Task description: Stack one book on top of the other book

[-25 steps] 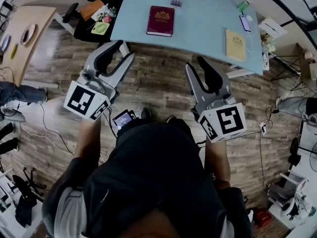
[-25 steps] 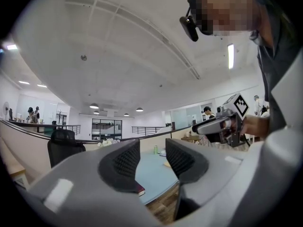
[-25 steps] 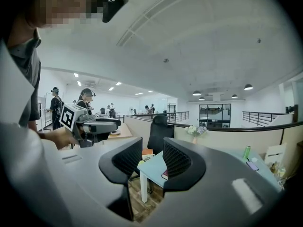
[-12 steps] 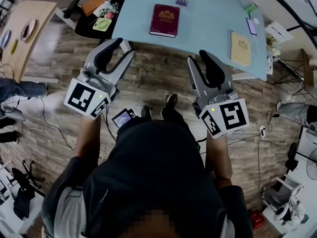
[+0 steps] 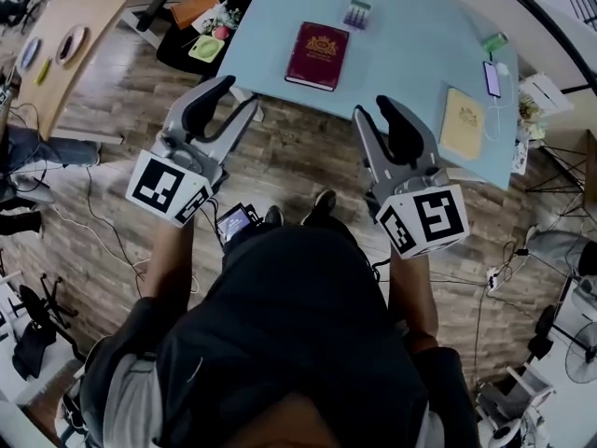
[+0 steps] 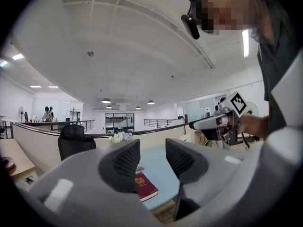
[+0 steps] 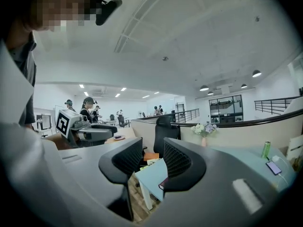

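Note:
A dark red book (image 5: pixel 317 55) lies flat near the front edge of the light blue table (image 5: pixel 401 49). A tan book (image 5: pixel 463 123) lies at the table's right end. My left gripper (image 5: pixel 229 94) is held over the wooden floor, short of the table, open and holding nothing. My right gripper (image 5: pixel 373 111) hangs beside it, just short of the table's front edge, also open and holding nothing. In the left gripper view the red book (image 6: pixel 144 186) shows low between the fingers (image 6: pixel 120 167). The right gripper view catches only the table's corner (image 7: pixel 152 174) between its fingers (image 7: pixel 182 162).
A small purple box (image 5: pixel 356 13) sits behind the red book. A phone (image 5: pixel 492 77) and a green can (image 5: pixel 494 41) stand at the table's far right. A black office chair (image 5: pixel 191 17) with items on it is left of the table, near a wooden side table (image 5: pixel 61 54). Cables lie on the floor.
The view has shifted so that the table and both books lie nearer to me. Both grippers stay open and are now closer to the table's front edge.

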`<state>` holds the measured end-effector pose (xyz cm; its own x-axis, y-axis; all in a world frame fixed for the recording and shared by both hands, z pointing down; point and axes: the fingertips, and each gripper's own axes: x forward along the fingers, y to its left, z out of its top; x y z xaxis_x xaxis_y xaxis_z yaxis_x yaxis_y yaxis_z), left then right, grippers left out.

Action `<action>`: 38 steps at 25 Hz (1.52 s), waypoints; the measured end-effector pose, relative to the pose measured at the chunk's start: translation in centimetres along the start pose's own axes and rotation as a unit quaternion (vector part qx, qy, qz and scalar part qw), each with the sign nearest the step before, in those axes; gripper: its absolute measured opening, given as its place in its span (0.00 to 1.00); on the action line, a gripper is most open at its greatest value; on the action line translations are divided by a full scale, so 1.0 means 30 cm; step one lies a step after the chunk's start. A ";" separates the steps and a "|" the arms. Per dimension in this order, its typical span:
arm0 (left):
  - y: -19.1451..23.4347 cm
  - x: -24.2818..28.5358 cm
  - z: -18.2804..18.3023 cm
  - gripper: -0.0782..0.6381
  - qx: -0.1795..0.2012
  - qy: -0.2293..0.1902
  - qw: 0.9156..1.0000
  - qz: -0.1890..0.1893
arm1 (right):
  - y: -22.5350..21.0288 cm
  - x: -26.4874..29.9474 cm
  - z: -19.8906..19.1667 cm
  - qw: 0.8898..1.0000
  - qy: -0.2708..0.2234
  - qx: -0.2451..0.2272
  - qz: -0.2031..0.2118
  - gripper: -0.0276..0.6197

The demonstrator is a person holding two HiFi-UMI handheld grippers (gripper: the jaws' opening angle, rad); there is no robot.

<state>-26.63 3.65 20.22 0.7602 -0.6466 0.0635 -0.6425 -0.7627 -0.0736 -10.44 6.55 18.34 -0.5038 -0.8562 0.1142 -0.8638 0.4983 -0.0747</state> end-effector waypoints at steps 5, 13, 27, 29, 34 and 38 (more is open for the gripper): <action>-0.010 0.074 0.003 0.38 0.003 0.013 1.000 0.026 | -0.097 0.036 -0.005 1.000 -0.001 0.010 0.029 0.23; -0.027 0.177 -0.007 0.38 0.004 0.033 0.997 0.068 | -0.234 0.076 -0.012 0.997 -0.004 0.016 0.070 0.23; -0.078 0.341 -0.011 0.38 0.005 0.049 0.997 0.061 | -0.394 0.075 -0.051 0.997 0.002 0.037 0.071 0.23; -0.071 0.348 -0.014 0.38 0.006 0.048 0.997 0.056 | -0.397 0.079 -0.061 0.997 0.003 0.040 0.067 0.23; -0.033 0.383 -0.027 0.38 0.004 0.045 0.999 0.030 | -0.404 0.098 -0.064 0.998 0.003 0.040 0.042 0.23; 0.016 0.419 -0.031 0.38 0.005 0.036 0.999 0.007 | -0.411 0.124 -0.056 0.999 0.003 0.041 0.019 0.23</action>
<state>-17.45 -4.86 21.92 0.7413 -0.6575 0.1346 -0.6525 -0.7530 -0.0850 -1.67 -2.55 21.37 -0.5364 -0.8359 0.1166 -0.8408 0.5174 -0.1590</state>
